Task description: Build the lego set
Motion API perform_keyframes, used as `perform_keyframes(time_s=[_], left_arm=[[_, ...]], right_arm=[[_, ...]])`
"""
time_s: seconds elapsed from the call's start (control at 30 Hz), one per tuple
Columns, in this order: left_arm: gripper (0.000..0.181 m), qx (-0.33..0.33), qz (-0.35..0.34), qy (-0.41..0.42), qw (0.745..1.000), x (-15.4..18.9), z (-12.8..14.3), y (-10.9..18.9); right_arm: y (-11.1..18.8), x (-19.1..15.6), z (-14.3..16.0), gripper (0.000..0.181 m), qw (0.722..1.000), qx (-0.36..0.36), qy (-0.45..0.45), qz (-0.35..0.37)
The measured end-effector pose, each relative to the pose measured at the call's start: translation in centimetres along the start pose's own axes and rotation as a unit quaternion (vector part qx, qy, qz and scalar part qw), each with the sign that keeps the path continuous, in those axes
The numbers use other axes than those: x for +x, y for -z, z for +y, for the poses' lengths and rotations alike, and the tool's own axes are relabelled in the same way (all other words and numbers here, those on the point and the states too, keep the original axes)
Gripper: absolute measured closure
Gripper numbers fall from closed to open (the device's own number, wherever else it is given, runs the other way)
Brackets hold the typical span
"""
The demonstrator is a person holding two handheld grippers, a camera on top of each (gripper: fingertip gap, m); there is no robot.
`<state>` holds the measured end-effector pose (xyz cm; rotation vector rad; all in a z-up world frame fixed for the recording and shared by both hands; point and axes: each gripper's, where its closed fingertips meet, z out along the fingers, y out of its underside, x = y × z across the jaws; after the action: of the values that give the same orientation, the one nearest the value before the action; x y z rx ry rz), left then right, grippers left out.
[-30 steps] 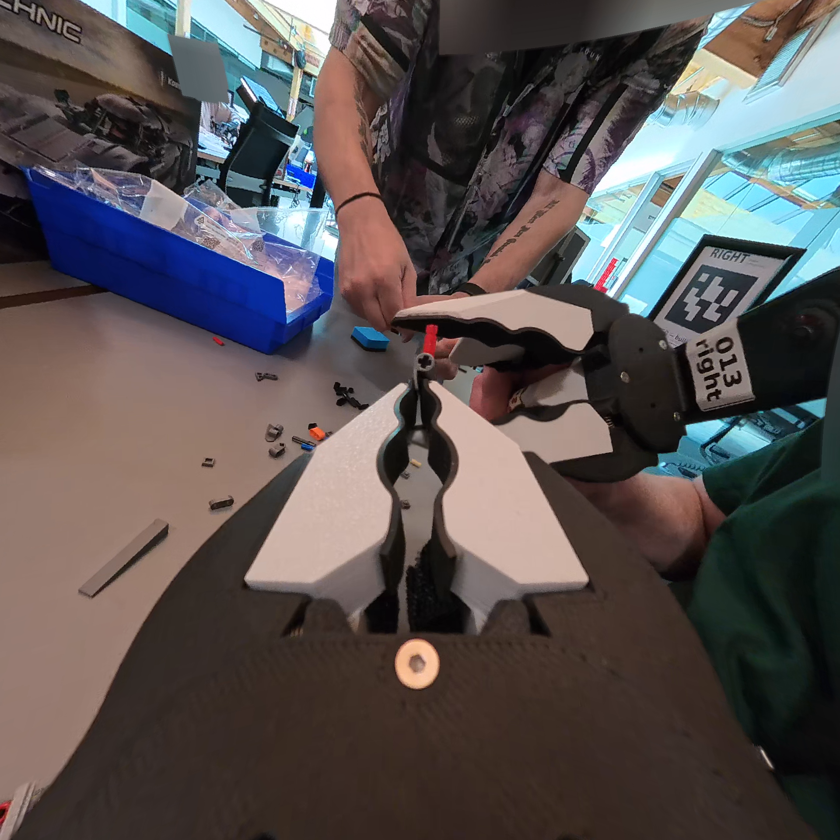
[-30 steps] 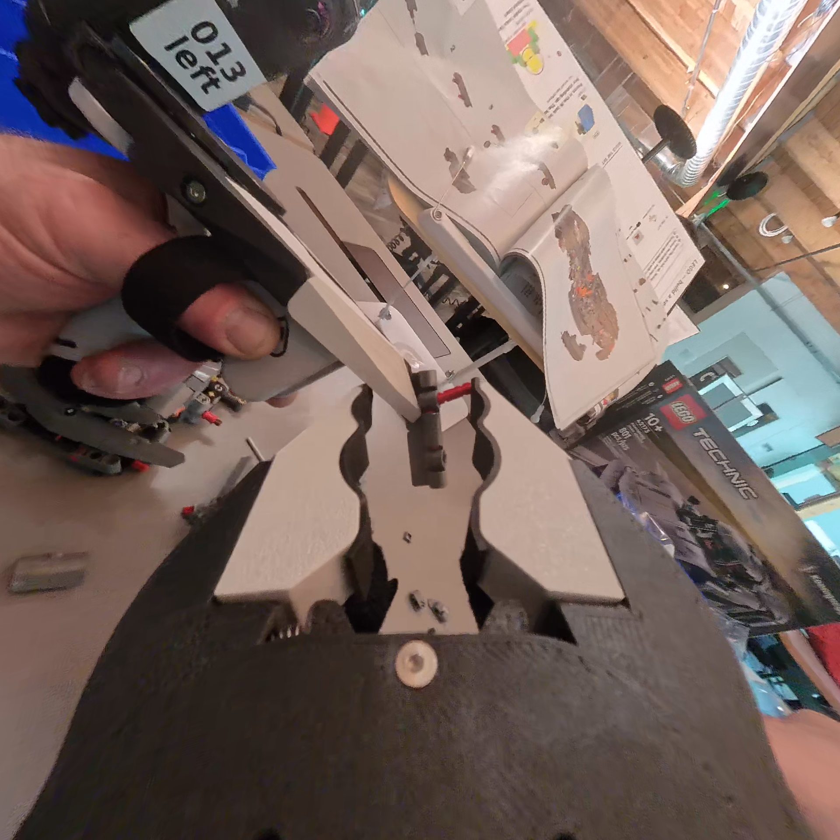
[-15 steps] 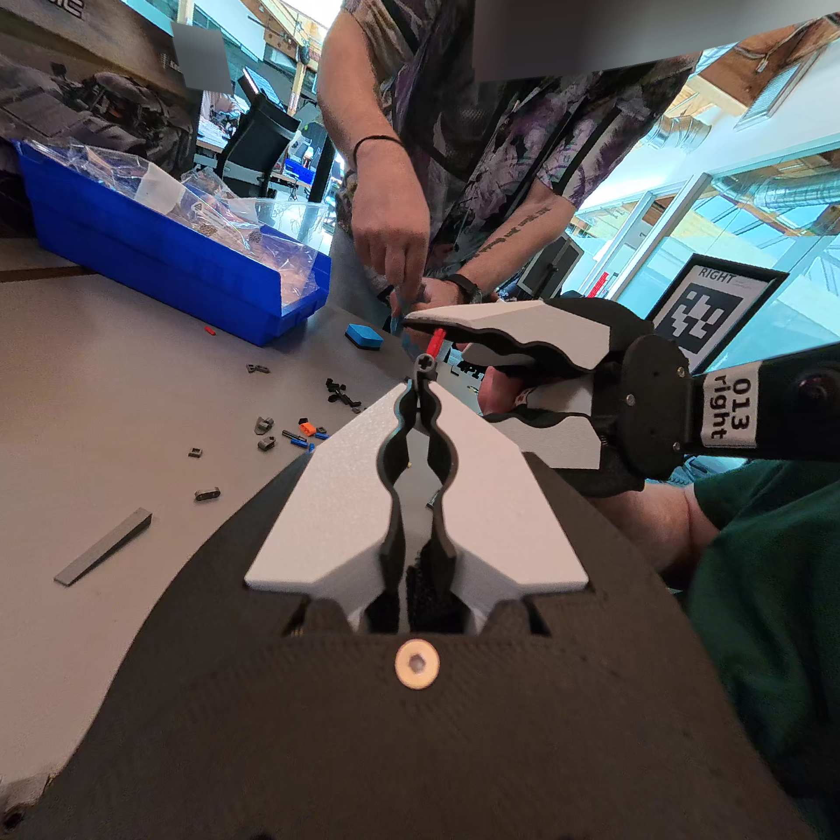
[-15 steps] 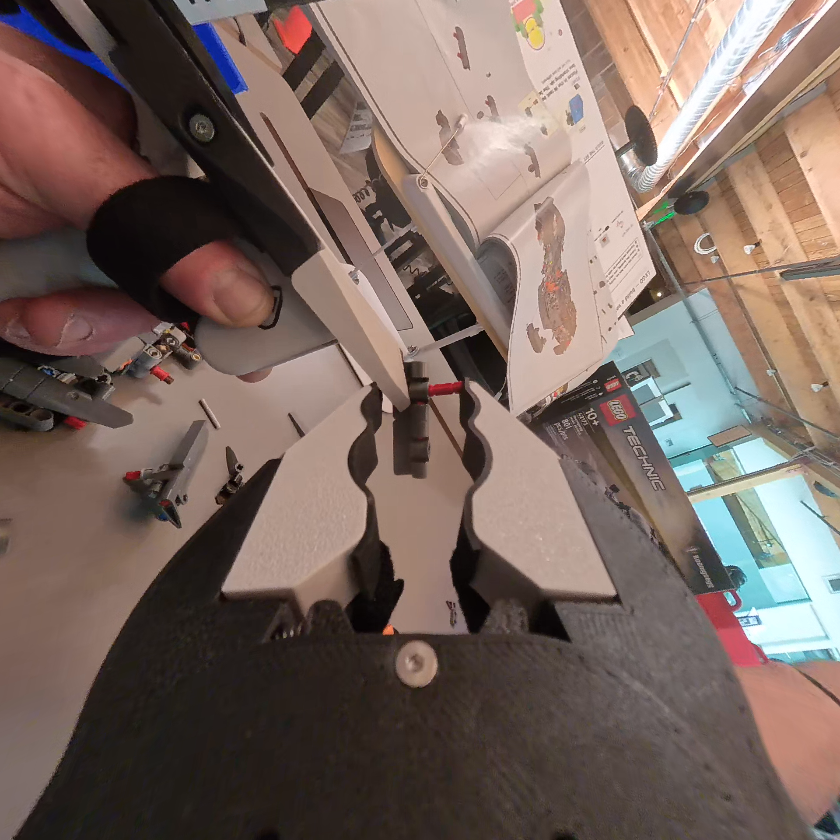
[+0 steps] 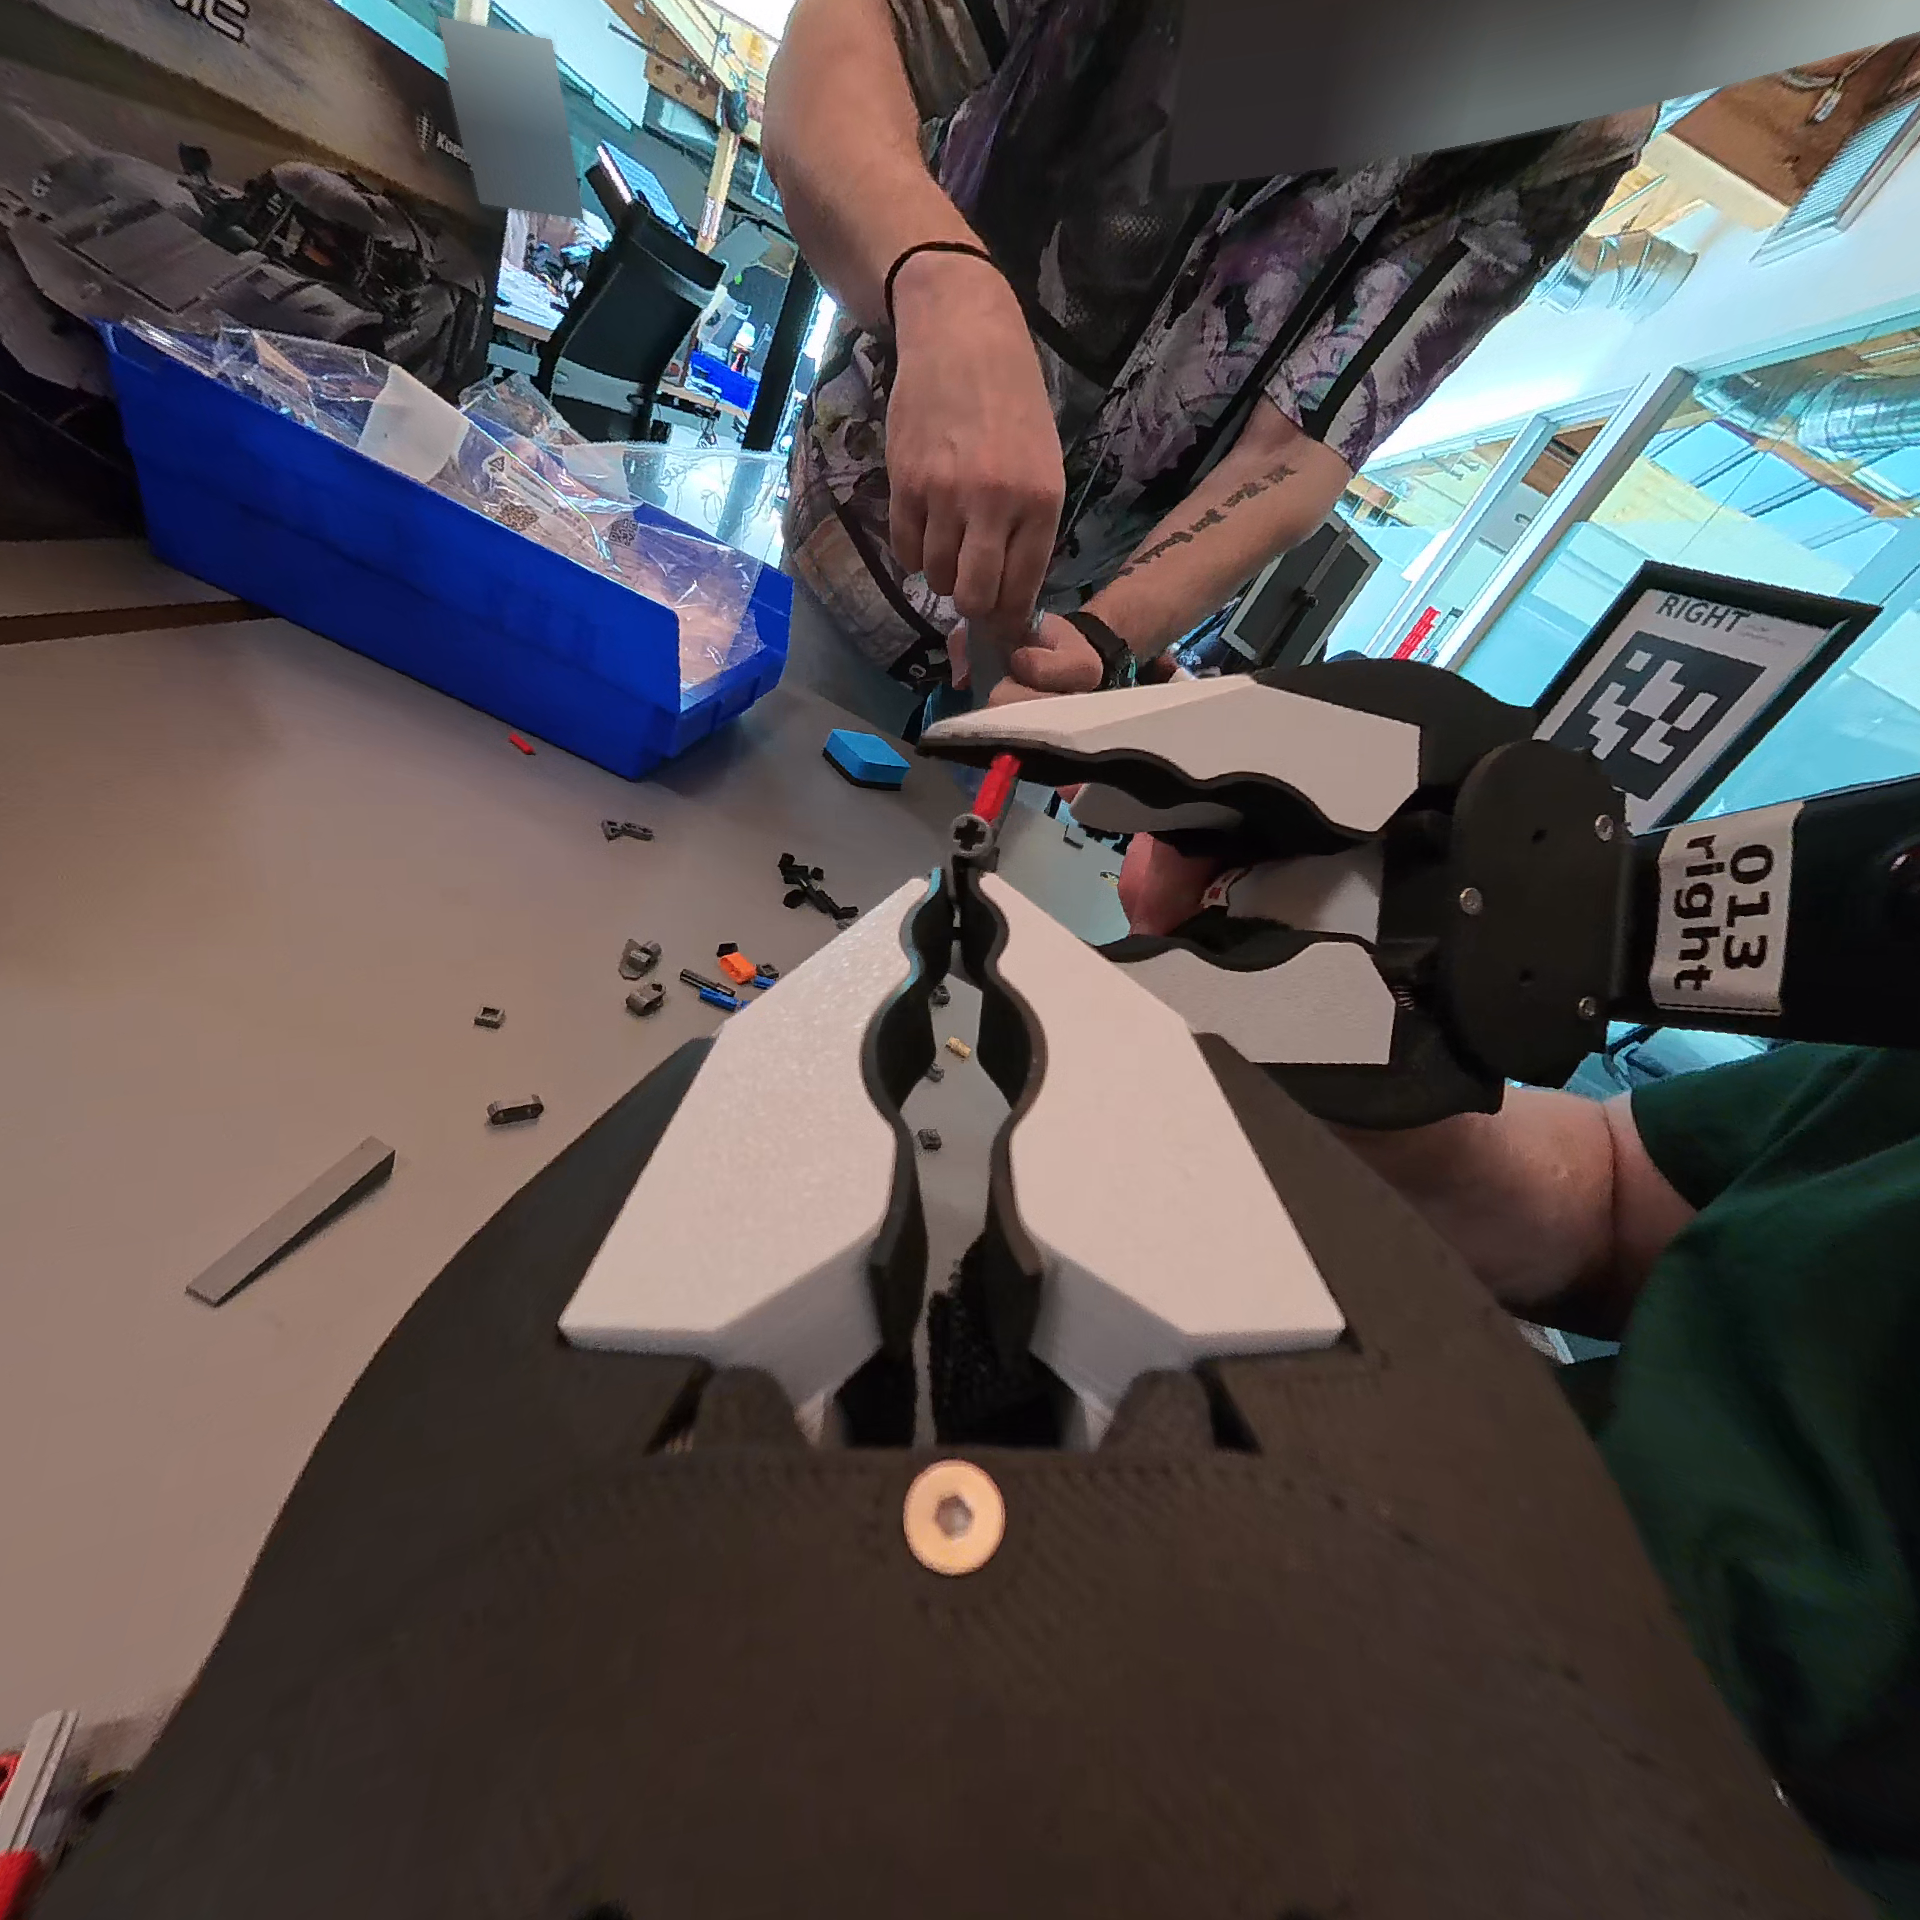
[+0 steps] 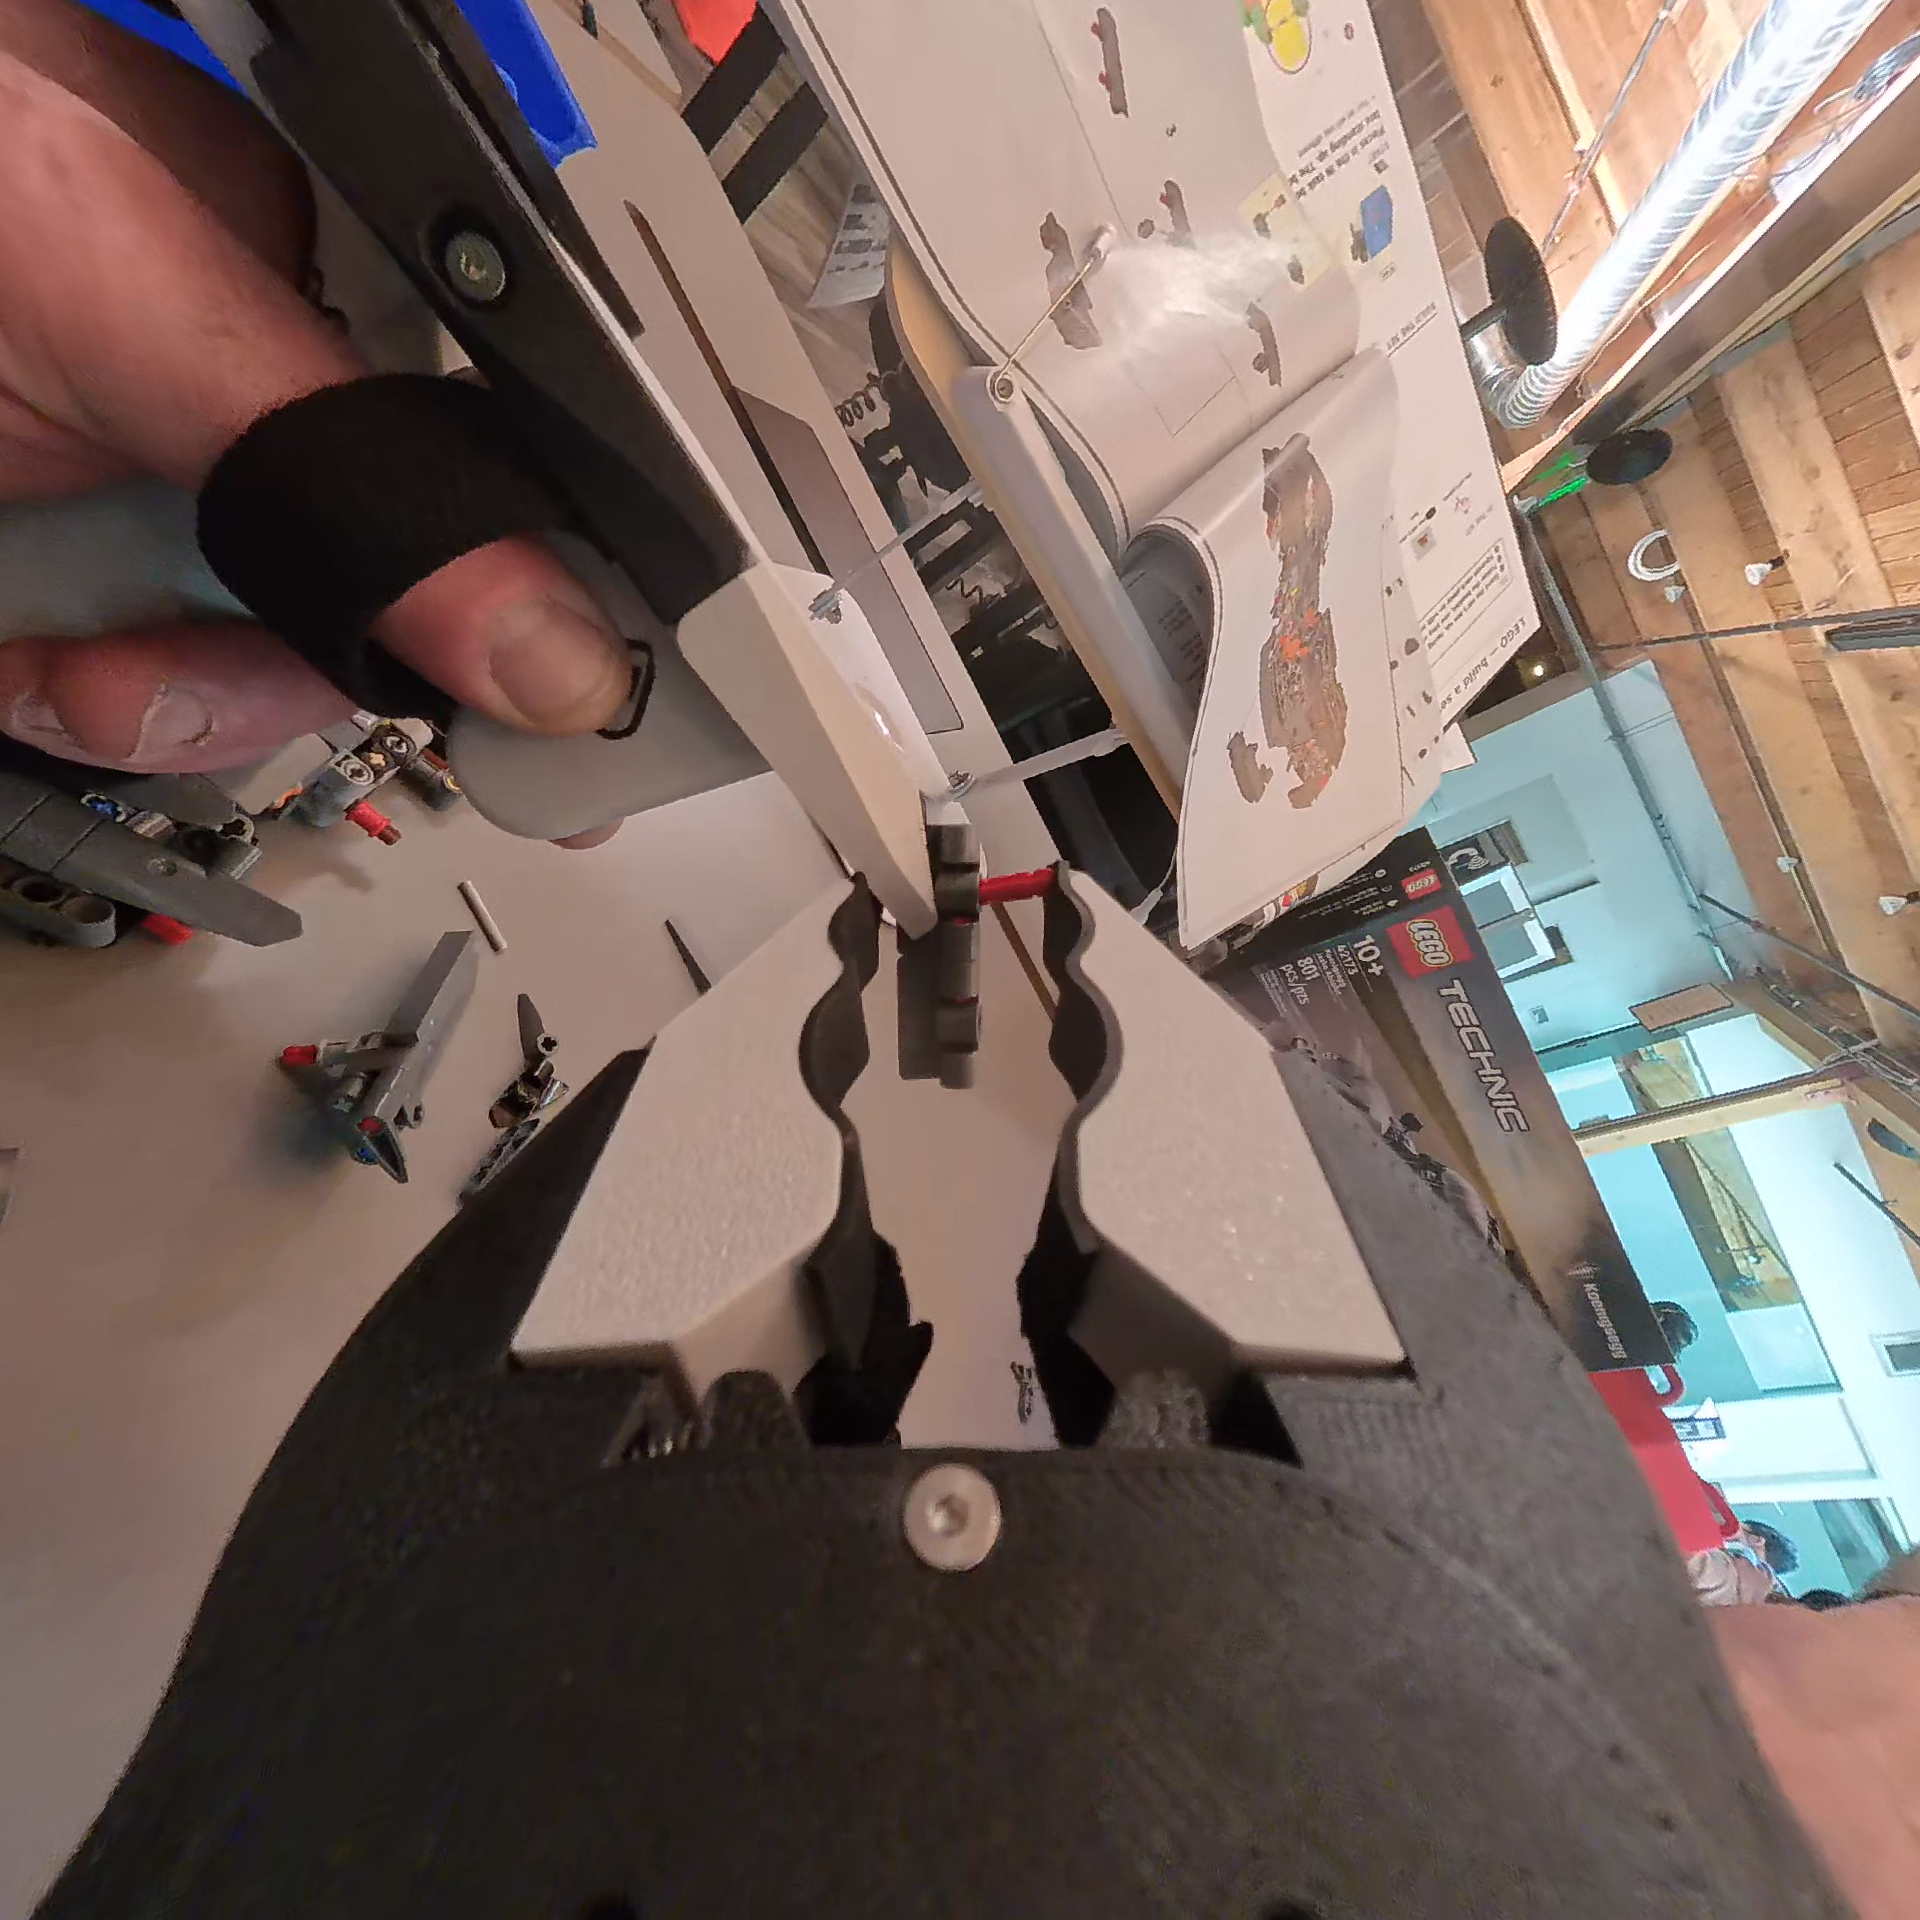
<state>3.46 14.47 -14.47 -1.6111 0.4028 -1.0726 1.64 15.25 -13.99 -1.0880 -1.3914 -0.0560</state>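
Note:
My left gripper (image 5: 966, 883) is shut on a small dark grey lego piece (image 5: 974, 836), held above the table. A red axle (image 5: 1000, 781) sticks out of the piece. My right gripper (image 5: 1018, 842) comes in from the right, open, with its jaws on either side of the piece and axle. In the right wrist view the grey piece (image 6: 940, 997) sits between the fingertips of my right gripper (image 6: 966, 888). The red axle (image 6: 1013, 885) reaches its right fingertip. The left gripper's finger (image 6: 831, 748) lies against the piece from the left.
A blue bin (image 5: 416, 582) of plastic bags stands at the far left. Loose small pieces (image 5: 727, 966) and a grey strip (image 5: 291, 1221) lie on the table. A standing person's hands (image 5: 966, 499) work at the far edge. A booklet (image 6: 1195, 312), box (image 6: 1455, 997) and part-built assemblies (image 6: 384, 1070) show on the right. Left and right tips are no more than a few centimetres apart.
My right gripper's jaws have narrowed around the grey piece and red axle. Both grippers have shifted slightly together. The standing person's hand has lifted off the table.

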Motion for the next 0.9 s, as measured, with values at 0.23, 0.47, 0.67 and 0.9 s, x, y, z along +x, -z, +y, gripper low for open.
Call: perform_keyframes(time_s=[0.23, 0.47, 0.67, 0.9], left_arm=[[0.181, 0.006, 0.007, 0.008, 1.0, -0.04, -0.28, 0.09], [0.181, 0.008, 0.011, 0.019, 1.0, -0.08, -0.28, 0.1], [0.181, 0.011, 0.013, 0.023, 1.0, -0.07, -0.37, 0.21], [0.181, 0.008, 0.004, 0.022, 1.0, -0.34, -0.17, 0.16]], right_arm=[[-0.12, 0.25, -0.3, 0.148, 1.0, 0.005, 0.002, -0.001], [-0.14, 0.12, -0.74, 0.144, 1.0, 0.004, 0.026, 0.008], [-0.23, 0.1, -0.79, 0.146, 1.0, 0.007, 0.016, 0.001], [-0.41, -0.08, -0.5, 0.147, 1.0, 0.005, 0.008, -0.004]])
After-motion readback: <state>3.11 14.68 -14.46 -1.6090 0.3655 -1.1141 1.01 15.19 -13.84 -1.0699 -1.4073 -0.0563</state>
